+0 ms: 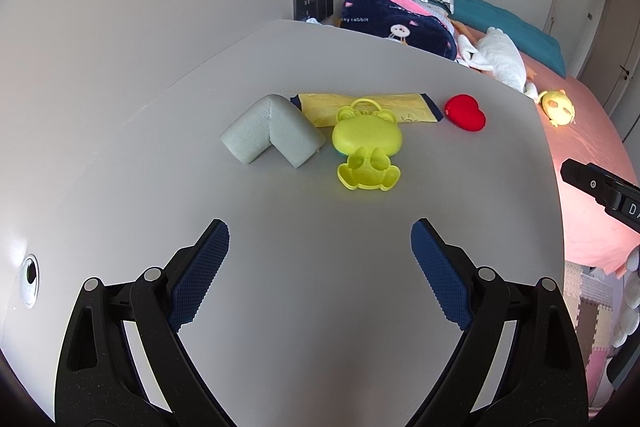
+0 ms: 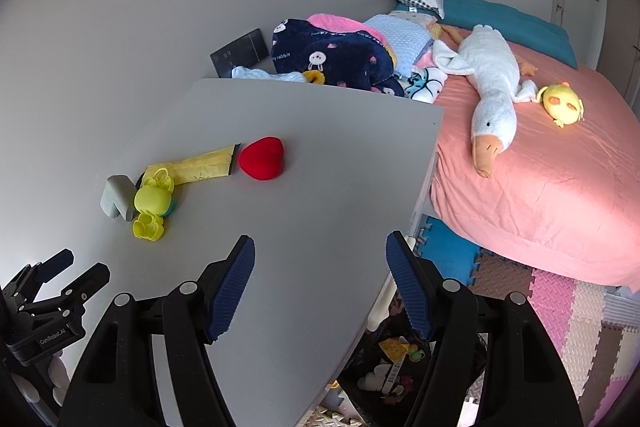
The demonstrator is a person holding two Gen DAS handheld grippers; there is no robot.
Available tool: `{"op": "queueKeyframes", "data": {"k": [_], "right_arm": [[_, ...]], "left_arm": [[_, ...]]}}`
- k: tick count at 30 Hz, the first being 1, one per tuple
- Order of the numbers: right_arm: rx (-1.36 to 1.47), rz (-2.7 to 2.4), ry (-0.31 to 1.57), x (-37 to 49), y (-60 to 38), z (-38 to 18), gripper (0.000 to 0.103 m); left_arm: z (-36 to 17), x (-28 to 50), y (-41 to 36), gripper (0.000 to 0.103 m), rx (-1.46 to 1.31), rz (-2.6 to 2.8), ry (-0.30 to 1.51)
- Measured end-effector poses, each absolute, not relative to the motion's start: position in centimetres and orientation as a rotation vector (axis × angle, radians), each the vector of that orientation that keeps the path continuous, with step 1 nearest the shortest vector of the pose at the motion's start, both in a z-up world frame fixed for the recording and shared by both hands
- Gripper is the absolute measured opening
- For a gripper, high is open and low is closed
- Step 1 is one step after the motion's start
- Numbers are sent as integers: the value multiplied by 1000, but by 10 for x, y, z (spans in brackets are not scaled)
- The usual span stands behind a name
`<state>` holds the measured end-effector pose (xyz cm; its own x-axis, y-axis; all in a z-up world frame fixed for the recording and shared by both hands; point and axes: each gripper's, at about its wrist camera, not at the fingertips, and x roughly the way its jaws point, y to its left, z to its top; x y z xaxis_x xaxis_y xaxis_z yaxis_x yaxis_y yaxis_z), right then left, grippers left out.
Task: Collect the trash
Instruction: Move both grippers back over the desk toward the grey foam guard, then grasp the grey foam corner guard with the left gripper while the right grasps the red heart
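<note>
Salmon-pink bed sheet (image 2: 540,187), smooth cotton, wide, right of grey table (image 2: 320,187); bears long white plush goose (image 2: 490,75), fluffy, orange bill, and small round yellow plush chick (image 2: 562,103) just beside it. Heaped at bed head: navy rabbit-print fleece blanket (image 2: 332,57), teal pillow (image 2: 504,17).
Matte grey tabletop, flat, rounded corner, bare between grippers and item cluster.
Foam puzzle floor mat (image 2: 560,307), pastel tiles, ribbed texture, below bed edge.
Dark trash bin (image 2: 394,367) under table's right edge, partly hidden by right gripper's finger; crumpled wrappers inside.
Grey foam corner guard (image 1: 273,131), L-shaped, rounded, porous; touching frog toy's left side.
Yellow wrapper (image 1: 360,108), flat, crinkled, dark serrated ends; partly under frog toy, far side of table.
Lime-green plastic frog toy (image 1: 366,137), glossy, loop handle on top, smaller frog-shaped piece at near end.
Red heart (image 1: 465,113), glossy, puffed, alone right of wrapper.
Left gripper (image 1: 320,239): jaws spread wide, nothing between blue ridged pads, well short of cluster.
Right gripper (image 2: 320,255): jaws apart, empty, over table's near right edge.
</note>
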<state>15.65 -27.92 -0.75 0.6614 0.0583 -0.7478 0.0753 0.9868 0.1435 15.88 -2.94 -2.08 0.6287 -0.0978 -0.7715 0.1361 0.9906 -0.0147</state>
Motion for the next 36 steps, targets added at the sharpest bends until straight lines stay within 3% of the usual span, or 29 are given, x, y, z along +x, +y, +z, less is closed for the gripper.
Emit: {"op": "queueKeyframes", "data": {"k": [32,36], "right_arm": [[79,26,895,256,-237,-26,69],[62,27,914,271,-230,-34,69]], "left_arm": [[-52,261,-11,89,83,-110,927],[-53,260,-13,84,96,-124,911]]}}
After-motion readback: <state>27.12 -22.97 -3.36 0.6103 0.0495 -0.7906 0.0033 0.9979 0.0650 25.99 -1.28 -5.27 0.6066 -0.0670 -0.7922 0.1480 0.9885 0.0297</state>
